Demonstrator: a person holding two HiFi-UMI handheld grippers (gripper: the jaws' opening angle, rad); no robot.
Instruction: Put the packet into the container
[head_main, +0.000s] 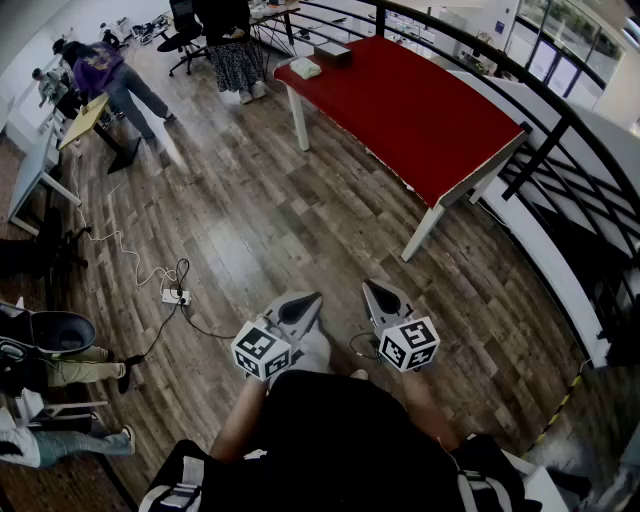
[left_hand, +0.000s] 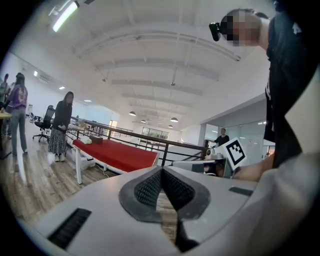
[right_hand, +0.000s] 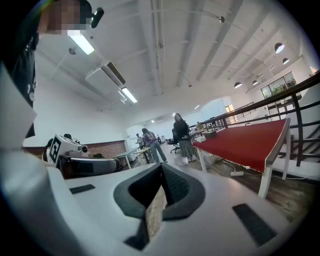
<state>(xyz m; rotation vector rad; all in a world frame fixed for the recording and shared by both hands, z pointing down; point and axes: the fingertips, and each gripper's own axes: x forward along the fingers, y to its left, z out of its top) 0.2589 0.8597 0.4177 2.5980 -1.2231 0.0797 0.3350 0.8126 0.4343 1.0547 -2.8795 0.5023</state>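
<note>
The left gripper (head_main: 310, 300) and right gripper (head_main: 370, 290) are both closed on nothing, held near over the wooden floor (head_main: 250, 230). Far off, the pale packet (head_main: 304, 68) lies beside a brown box (head_main: 333, 52) on the red table's (head_main: 420, 110) far-left end.

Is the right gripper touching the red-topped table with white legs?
Apart. The head view shows the right gripper near the person's body, with wooden plank floor between it and the red-topped table.
</note>
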